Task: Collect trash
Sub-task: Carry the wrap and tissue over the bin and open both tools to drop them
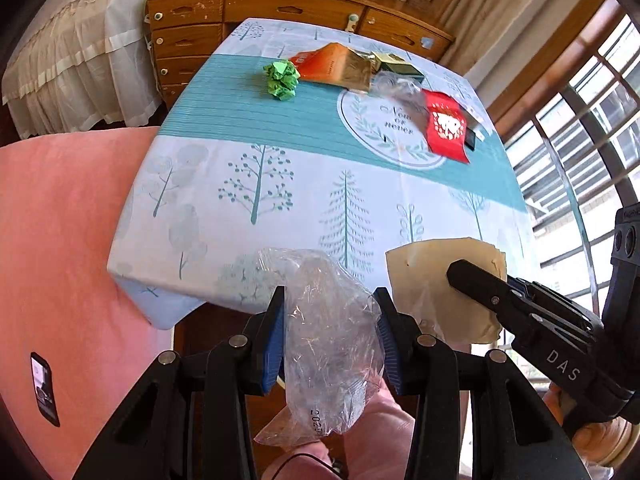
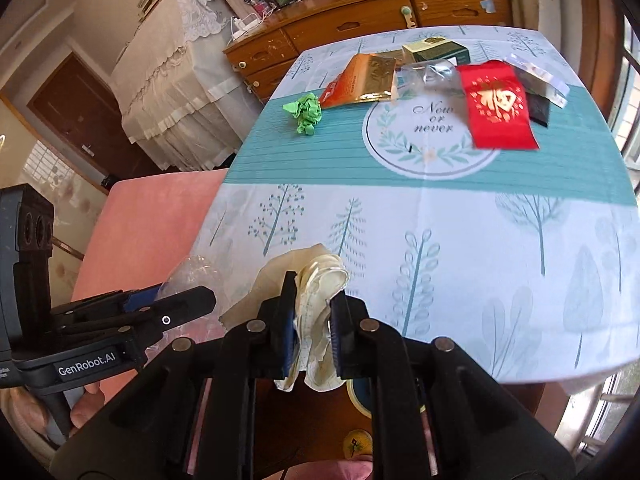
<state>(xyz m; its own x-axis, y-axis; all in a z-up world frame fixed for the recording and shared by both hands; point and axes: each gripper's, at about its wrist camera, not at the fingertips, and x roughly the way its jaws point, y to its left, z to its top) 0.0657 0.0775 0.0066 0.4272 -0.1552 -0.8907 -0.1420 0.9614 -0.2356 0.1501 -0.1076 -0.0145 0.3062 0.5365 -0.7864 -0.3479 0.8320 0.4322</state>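
My left gripper [image 1: 332, 304] is shut on a crumpled clear plastic bag [image 1: 332, 344], held over the near edge of the table [image 1: 280, 208]. My right gripper [image 2: 312, 312] is shut on a cream-coloured crumpled wrapper [image 2: 320, 280]; in the left wrist view that wrapper [image 1: 432, 280] hangs just right of the bag. More trash lies at the table's far side: a green paper wad [image 2: 306, 114], an orange and gold pouch [image 2: 360, 80], a clear plastic wrap [image 2: 430, 74], a red envelope [image 2: 500, 106] and a dark green box [image 2: 436, 52].
A pink cushioned seat [image 1: 60, 240] stands left of the table, with a phone [image 1: 44, 388] lying on it. A wooden dresser [image 1: 260, 12] lines the back wall. Barred windows [image 1: 580, 140] are on the right. A person's pink-clad legs [image 1: 380, 432] show below the grippers.
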